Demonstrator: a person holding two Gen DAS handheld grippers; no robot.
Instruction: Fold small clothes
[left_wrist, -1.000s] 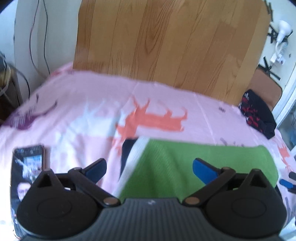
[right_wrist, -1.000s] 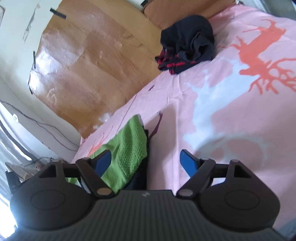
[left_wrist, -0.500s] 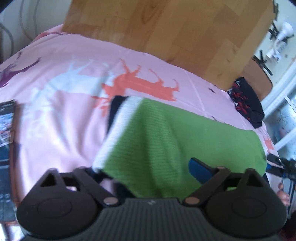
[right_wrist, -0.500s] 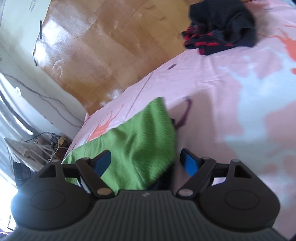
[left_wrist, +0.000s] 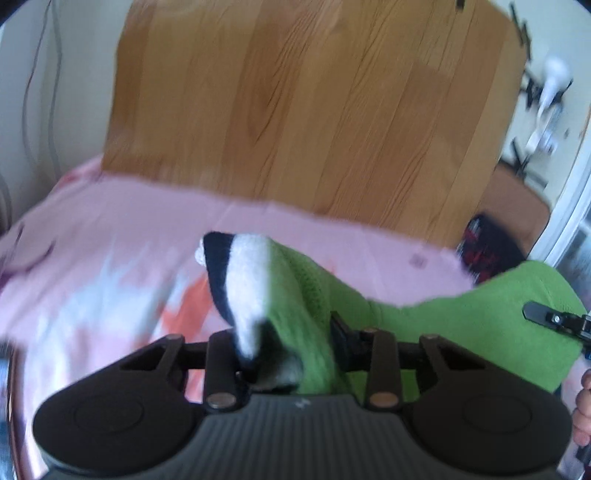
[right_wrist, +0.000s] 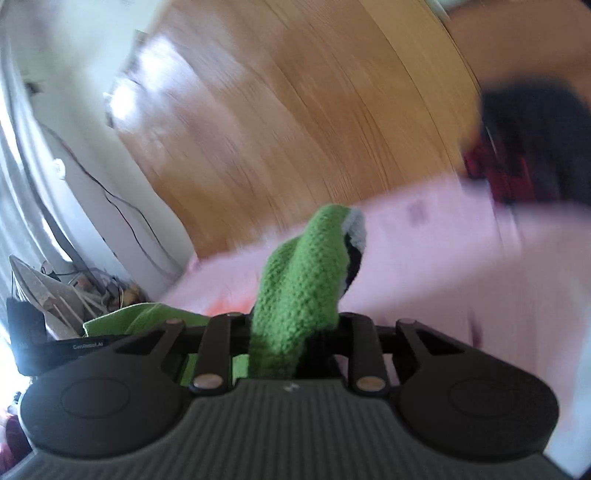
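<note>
With both claws closing on bunched corners of the green knit garment (left_wrist: 480, 317) — left claw (left_wrist: 284, 354), right claw (right_wrist: 291, 350) — carry level toward the bed's (left_wrist: 110, 236) headboard edge, keeping the span taut.

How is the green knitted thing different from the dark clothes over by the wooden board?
The green knitted garment is bright green with a white and navy band; the dark clothes are black with red. The green one is lifted, its fabric between the closing jaws of both the left gripper and the right gripper; the dark ones lie untouched in a heap on the pink bedsheet. Both are soft fabric.
</note>
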